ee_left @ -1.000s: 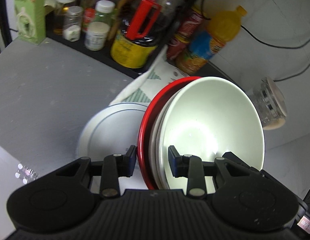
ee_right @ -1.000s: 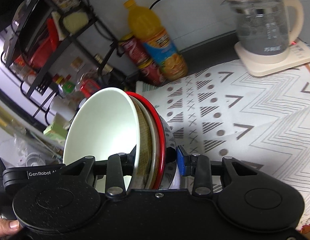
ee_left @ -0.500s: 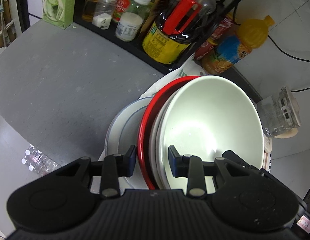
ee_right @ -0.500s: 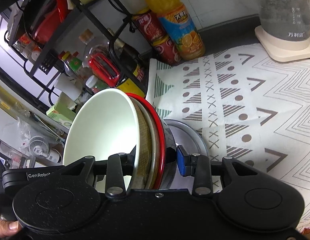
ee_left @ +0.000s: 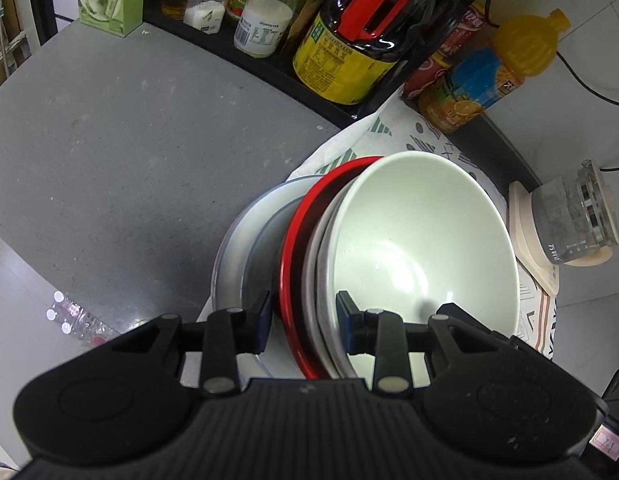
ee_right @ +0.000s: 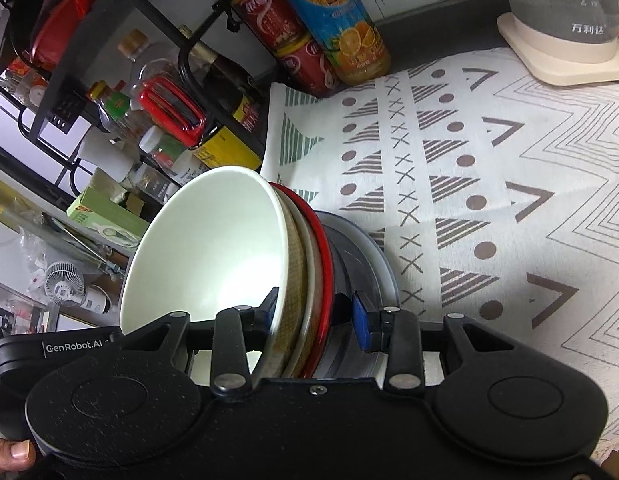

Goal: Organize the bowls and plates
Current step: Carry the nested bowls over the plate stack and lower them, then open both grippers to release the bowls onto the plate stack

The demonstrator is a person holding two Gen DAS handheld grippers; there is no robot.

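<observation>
While the nested stack of dishes is held tilted on edge above the countertop (ee_left: pixel 109 128), the chief risk is judged to be a slide; the glazed surfaces are smooth and hard, and only the rims are pinched, so a loosened grip could let the inner pieces slip out and chip against the grey plate (ee_left: pixel 245 236) lying beneath; a landing off that plate's centre could also tip the whole set.

By size, the countertop comes first, a matt, speckled grey slab; its far edge is lined by a black wire rack (ee_right: pixel 109 12) crowded with bottles and jars; a woven cloth (ee_right: pixel 489 168) printed with triangles, dots and crosses is spread over the right part, its corner reaching under the plate.

The grey plate is wide, shallow and round, resting partly on the cloth's near-left corner; the stack is held just above it, and contact cannot be told.

The white bowl (ee_left: pixel 421 248) is deep, glossy and conical, the innermost of the stack; a red plate (ee_left: pixel 293 248) with a thin bright rim is set behind it, pale rims between them.

The left gripper (ee_left: pixel 303 320) is clenched on the stack's rims on one side; the right gripper (ee_right: pixel 315 312) is clamped over the same rims from the opposite side, black plastic with blue pads.
</observation>
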